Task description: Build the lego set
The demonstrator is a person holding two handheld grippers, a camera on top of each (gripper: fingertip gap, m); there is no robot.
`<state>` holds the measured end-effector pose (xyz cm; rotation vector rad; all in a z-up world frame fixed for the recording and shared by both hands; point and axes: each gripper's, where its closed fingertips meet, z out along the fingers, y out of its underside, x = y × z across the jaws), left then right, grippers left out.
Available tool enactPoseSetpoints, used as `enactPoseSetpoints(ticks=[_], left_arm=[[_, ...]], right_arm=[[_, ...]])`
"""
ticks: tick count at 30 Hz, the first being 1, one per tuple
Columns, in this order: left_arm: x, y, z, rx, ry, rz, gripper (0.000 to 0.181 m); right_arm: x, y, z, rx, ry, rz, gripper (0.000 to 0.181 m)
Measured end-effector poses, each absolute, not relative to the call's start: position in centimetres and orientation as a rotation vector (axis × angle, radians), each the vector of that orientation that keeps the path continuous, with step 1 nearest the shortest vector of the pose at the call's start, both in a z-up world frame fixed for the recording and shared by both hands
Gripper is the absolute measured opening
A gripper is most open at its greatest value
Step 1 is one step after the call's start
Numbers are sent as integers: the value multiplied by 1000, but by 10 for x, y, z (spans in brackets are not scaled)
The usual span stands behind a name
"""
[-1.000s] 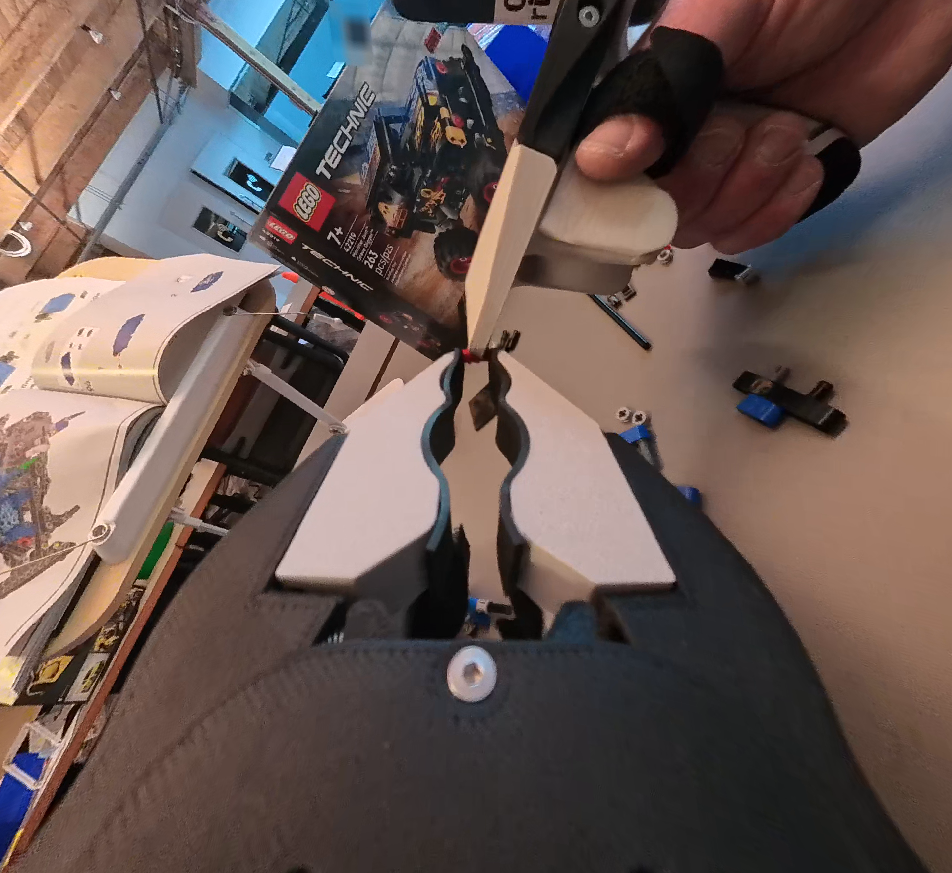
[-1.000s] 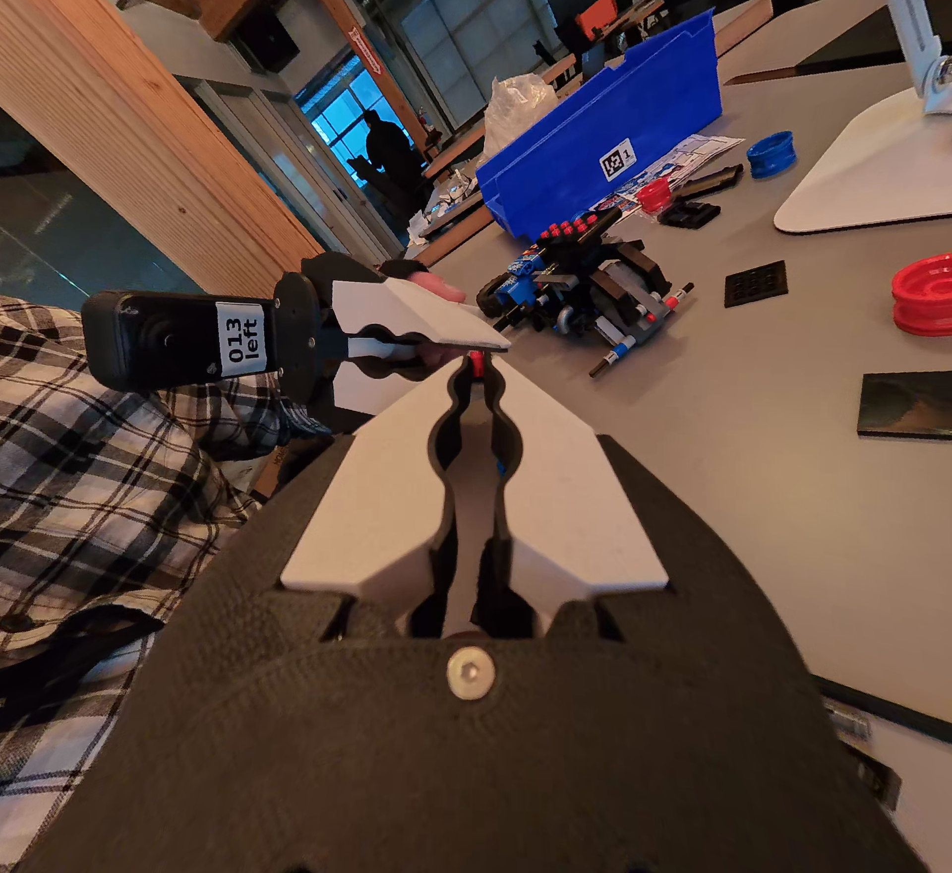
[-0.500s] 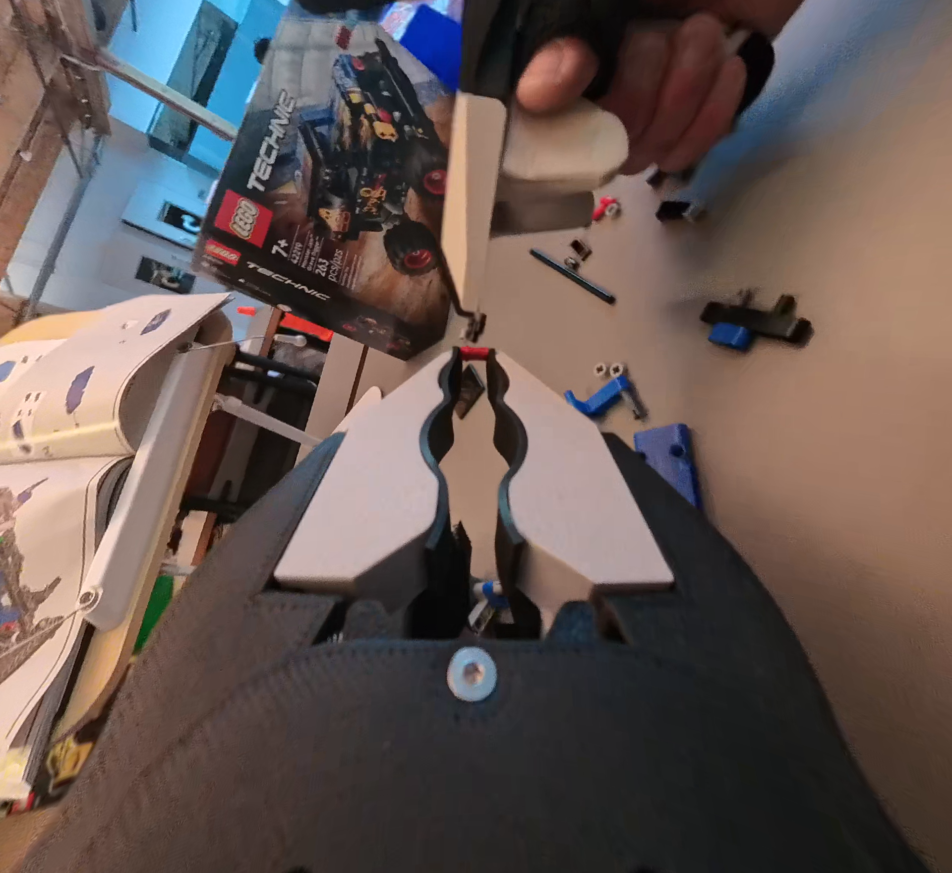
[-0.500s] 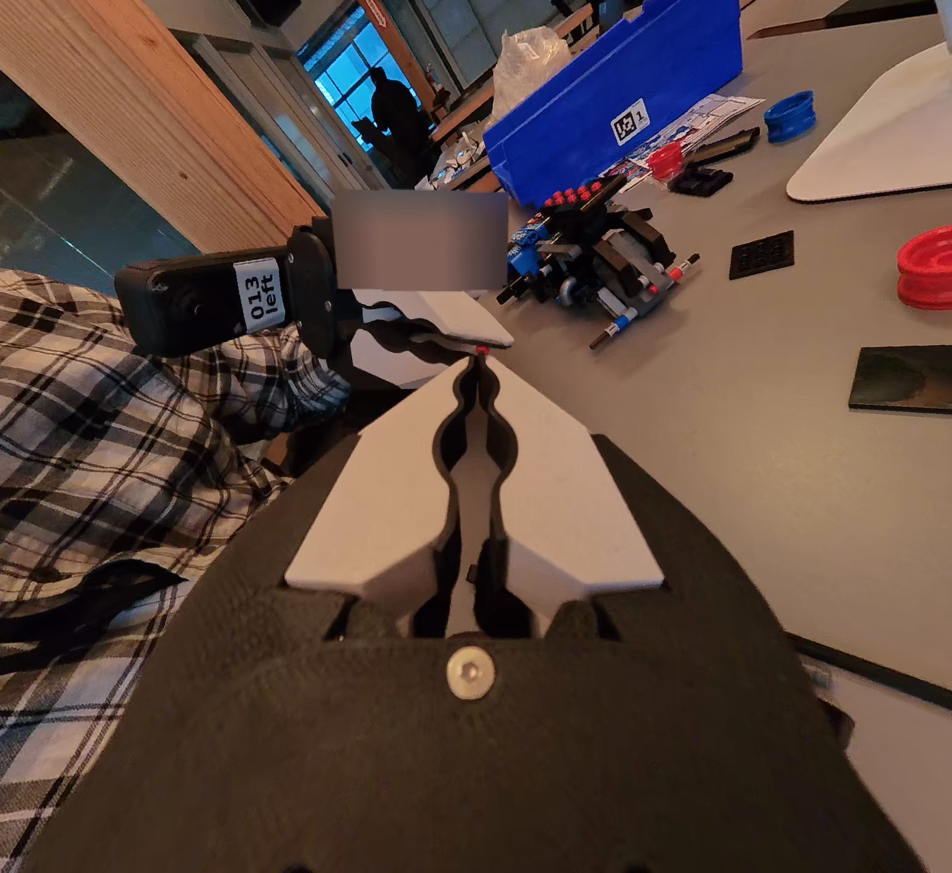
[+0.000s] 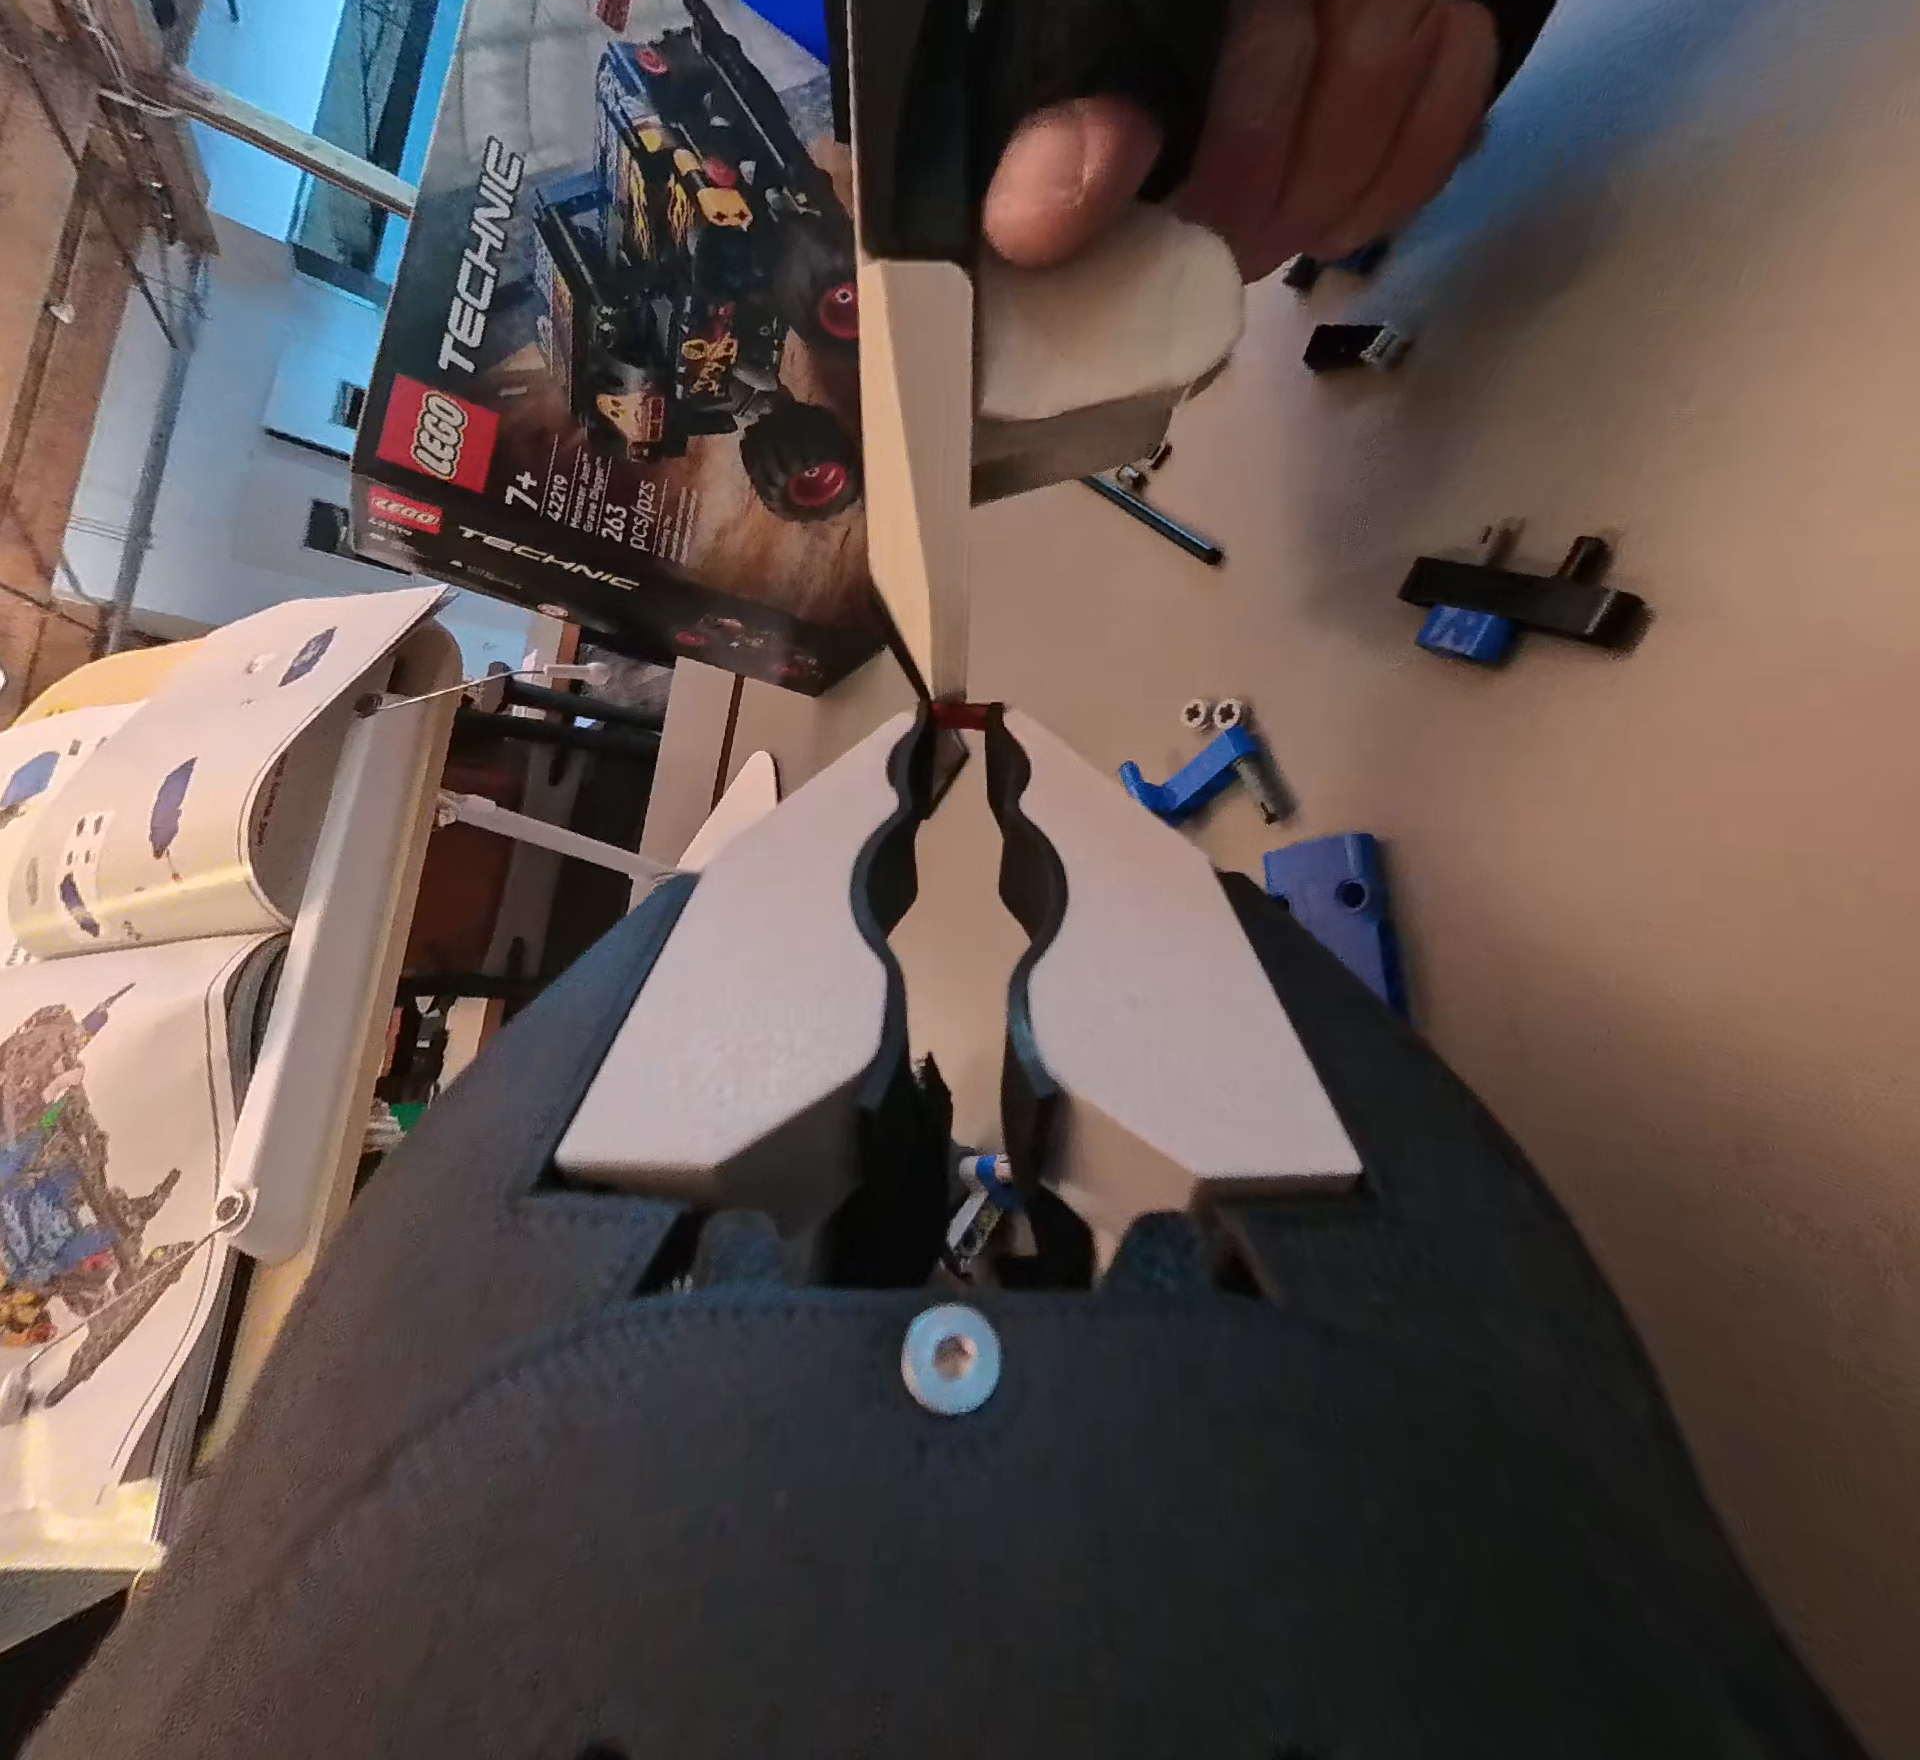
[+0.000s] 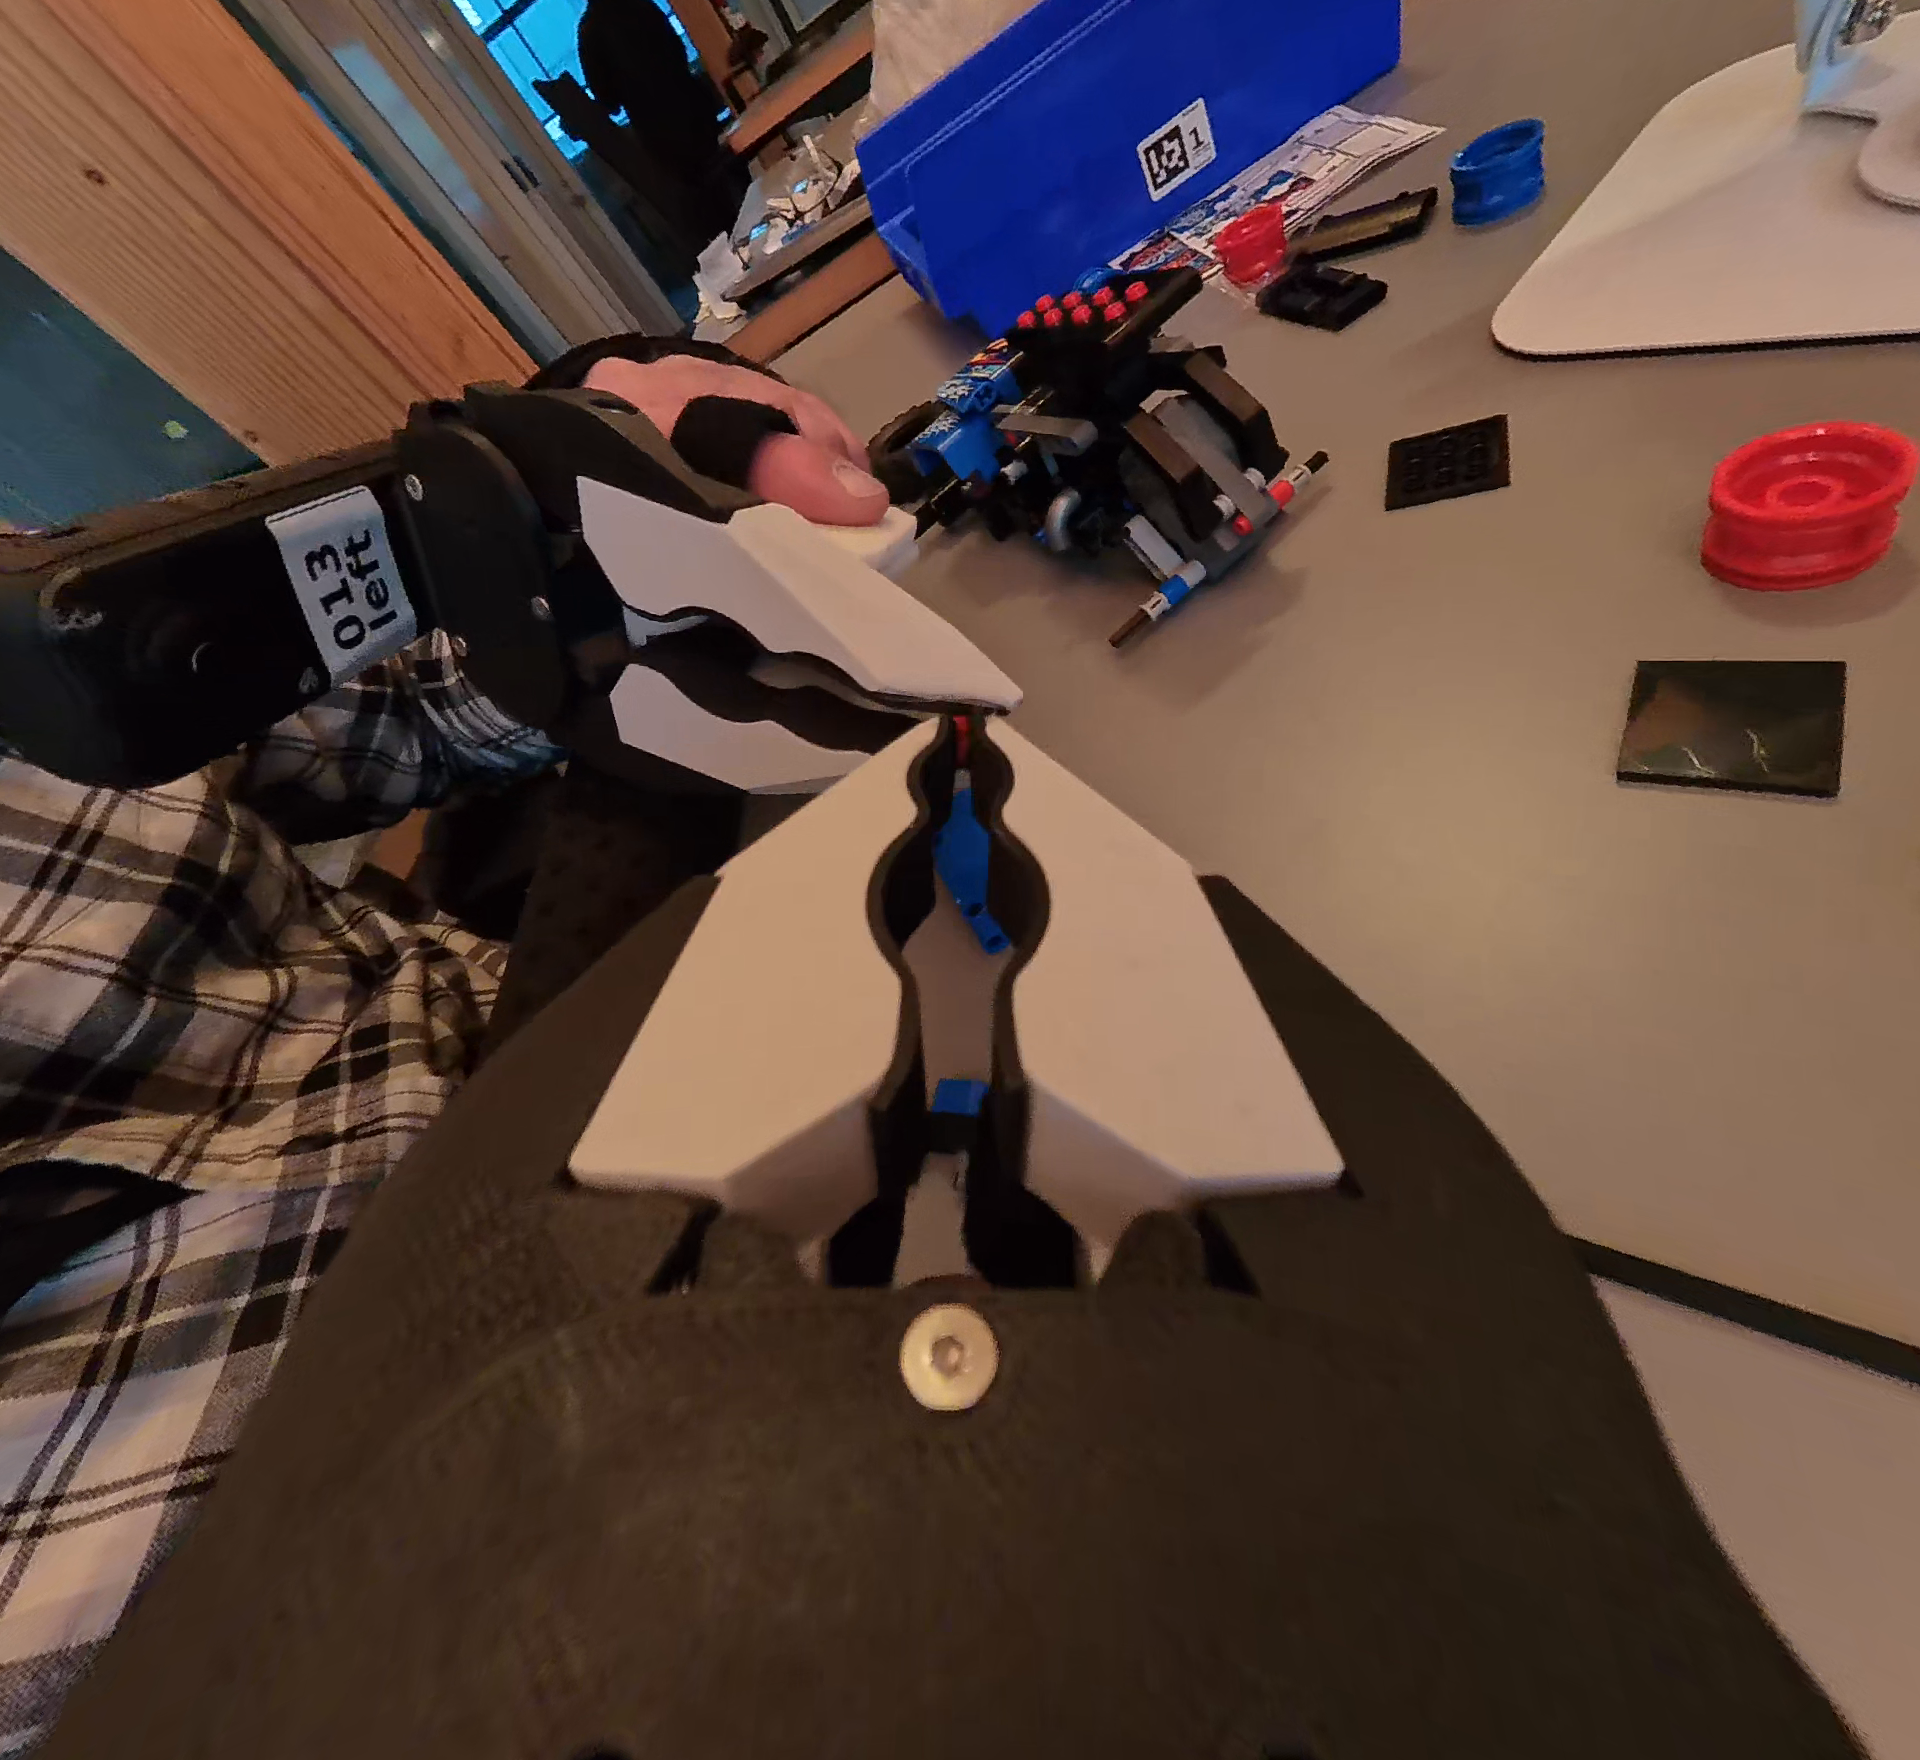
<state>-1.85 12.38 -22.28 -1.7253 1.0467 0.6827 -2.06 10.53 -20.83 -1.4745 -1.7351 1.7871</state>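
Observation:
My left gripper (image 5: 961, 723) is shut on a small red pin (image 5: 958, 715) held across its tips, above the grey table (image 5: 1662, 983). My right gripper (image 5: 940, 687) comes down from above, seen edge-on, and its tip touches the pin. In the right wrist view my right gripper (image 6: 961, 723) is shut, with the red pin (image 6: 961, 731) showing at its tips. I cannot tell whether it pinches anything. The left gripper (image 6: 987, 702) reaches in from the left to the same spot. The partly built black and blue vehicle (image 6: 1101, 453) lies on the table beyond.
The set's box (image 5: 623, 380) and an open instruction booklet (image 5: 156, 827) stand at the left. Blue pieces (image 5: 1195, 770), a black and blue assembly (image 5: 1517, 604) and a black axle (image 5: 1153, 521) lie loose. A blue bin (image 6: 1143, 79), red hub (image 6: 1808, 505) and dark tile (image 6: 1735, 723) lie farther off.
Half a second ago the right gripper's tip stood a little above the red pin; now it touches it. Both grippers have shifted slightly, and the left stays shut on the pin.

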Motion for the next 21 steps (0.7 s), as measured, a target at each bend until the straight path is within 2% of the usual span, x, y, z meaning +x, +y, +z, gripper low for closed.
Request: enactPoseSetpoints(ticks=[5,12,19,21], left_arm=[[-20,126,-224,-1738,1036,705,8],[-24,125,-225,-1745,1033,780,8],[-29,129,-204,-1719,877,738,14],[-27,129,-205,-1715,886,727,0]], right_arm=[[-21,105,-208,-1504,-1711,1831,8],[-25,108,-212,-1517,-1693,1752,1],[-28,114,-195,-1503,-1542,1950,0],[-27,113,-193,-1499,-1534,1982,0]])
